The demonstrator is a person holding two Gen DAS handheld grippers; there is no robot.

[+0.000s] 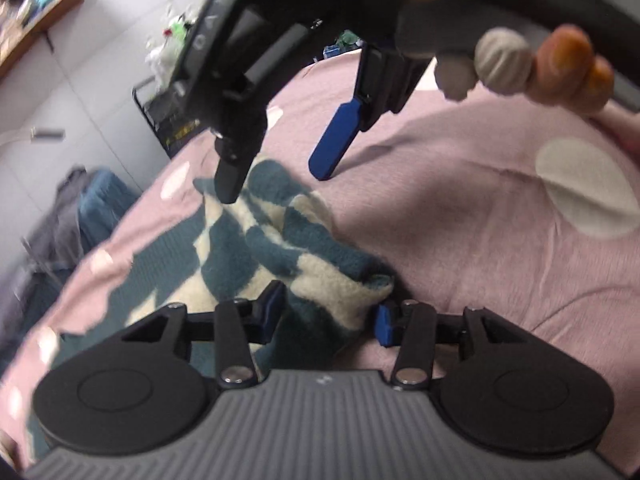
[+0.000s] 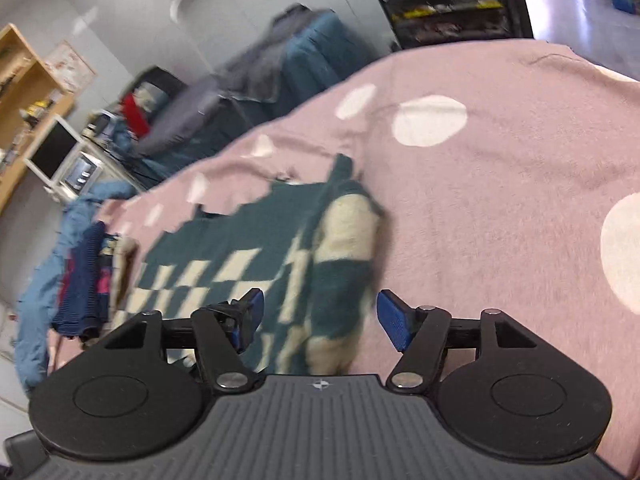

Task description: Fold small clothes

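Teal checkered garment (image 1: pixel 280 248) between left fingers (image 1: pixel 270 312)

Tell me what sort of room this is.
Probably a lived-in workroom or bedroom set up for recording: a pink dotted blanket covers the work surface, wooden shelves and a monitor stand along the wall, and clothes lie piled beside the checkered garment.

Pink dotted blanket (image 2: pixel 500 168); black rack (image 2: pixel 448 0); monitor (image 2: pixel 52 152).
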